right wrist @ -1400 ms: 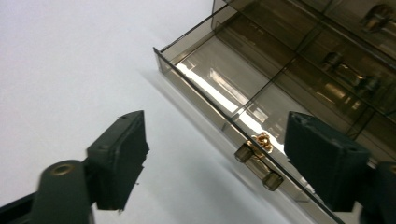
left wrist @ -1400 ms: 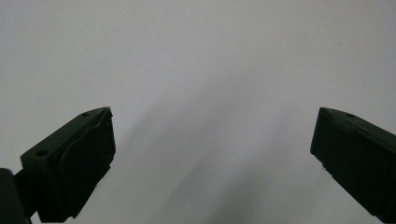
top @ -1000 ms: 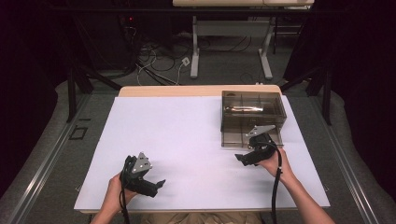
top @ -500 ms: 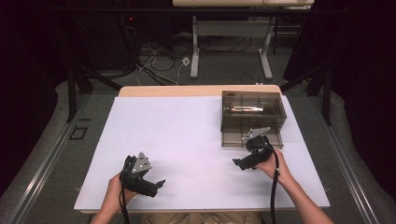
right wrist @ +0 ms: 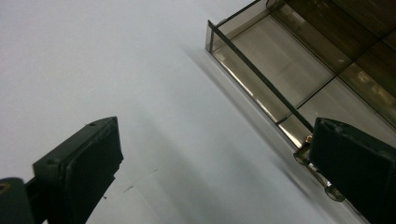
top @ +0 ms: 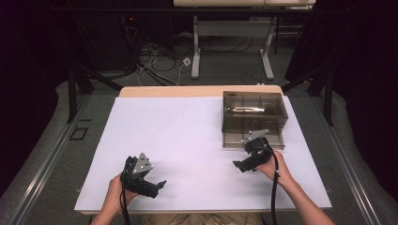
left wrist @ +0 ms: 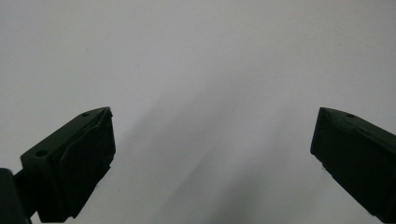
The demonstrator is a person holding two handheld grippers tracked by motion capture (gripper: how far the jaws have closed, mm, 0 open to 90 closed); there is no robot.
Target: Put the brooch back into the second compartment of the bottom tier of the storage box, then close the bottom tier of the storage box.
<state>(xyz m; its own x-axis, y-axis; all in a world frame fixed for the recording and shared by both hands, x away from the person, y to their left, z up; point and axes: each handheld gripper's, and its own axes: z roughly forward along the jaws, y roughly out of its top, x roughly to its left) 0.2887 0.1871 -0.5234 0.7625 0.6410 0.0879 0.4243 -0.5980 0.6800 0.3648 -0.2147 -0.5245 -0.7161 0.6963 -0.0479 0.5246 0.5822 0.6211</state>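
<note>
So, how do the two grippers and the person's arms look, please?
Both grippers are black, blocky handheld tools. The left gripper and the right gripper each carry a grey three-cornered plate on top and trail a black cable back along the forearm. In the gripper views, each has two thick black jaws with flat pads and small screw holes. The forearms are bare, with no sleeves in sight.

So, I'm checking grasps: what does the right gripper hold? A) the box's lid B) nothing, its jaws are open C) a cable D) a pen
B: the right gripper has its jaws wide apart over bare table, beside the box.
</note>
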